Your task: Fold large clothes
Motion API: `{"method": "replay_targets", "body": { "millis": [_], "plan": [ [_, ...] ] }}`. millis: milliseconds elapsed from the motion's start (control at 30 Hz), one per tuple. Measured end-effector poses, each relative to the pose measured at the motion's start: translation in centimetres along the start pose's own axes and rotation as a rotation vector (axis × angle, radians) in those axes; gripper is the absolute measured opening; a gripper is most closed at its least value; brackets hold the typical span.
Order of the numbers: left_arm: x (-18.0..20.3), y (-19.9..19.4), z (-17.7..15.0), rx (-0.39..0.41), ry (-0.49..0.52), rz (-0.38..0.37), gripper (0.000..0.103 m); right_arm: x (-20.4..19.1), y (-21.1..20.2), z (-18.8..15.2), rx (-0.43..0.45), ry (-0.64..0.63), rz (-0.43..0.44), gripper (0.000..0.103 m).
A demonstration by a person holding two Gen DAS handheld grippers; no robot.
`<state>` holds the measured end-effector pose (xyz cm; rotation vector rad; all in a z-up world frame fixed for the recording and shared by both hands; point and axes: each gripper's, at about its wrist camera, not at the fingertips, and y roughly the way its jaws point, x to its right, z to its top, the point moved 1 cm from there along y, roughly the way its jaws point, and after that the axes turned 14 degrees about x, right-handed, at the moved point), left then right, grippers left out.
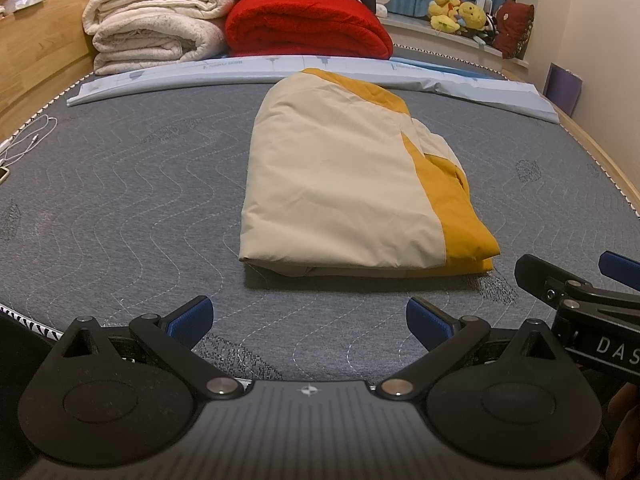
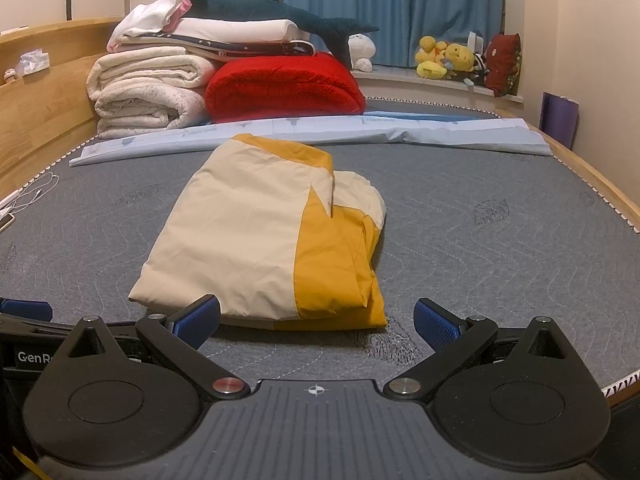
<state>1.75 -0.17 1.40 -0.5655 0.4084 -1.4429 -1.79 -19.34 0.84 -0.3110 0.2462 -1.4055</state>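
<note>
The garment (image 1: 344,184) lies folded on the mattress (image 1: 120,200), just ahead of both grippers. The left gripper (image 1: 310,318) and right gripper (image 2: 318,318) hover with jaws spread wide, holding nothing.

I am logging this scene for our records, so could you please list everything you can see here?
garment: one, cream and mustard, folded, middle of the mattress
mattress: one, grey quilted
sheet: one, pale blue, folded strip behind the garment
blankets: stack, cream and white, far left by the headboard
red blanket: one, rolled, beside the stack
shark toy: one, dark teal, on top of the pile
plush toys: several, mostly yellow, on the window ledge
curtain: blue, at the window
cable: white, left mattress edge
left gripper: one, black with blue pads, open, empty
right gripper: one, same colours, open, empty
</note>
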Motion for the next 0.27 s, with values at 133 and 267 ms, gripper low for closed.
{"method": "replay_targets", "body": {
  "millis": [133,267],
  "plan": [
    [0.03,0.00,-0.02,0.000,0.000,-0.001,0.103,0.07,0.00,-0.04,-0.002,0.001,0.001,0.102],
    [0.05,0.01,-0.06,-0.002,0.000,0.000,0.103,0.20,0.06,-0.02,-0.004,-0.001,0.001,0.102]
  ]
}}
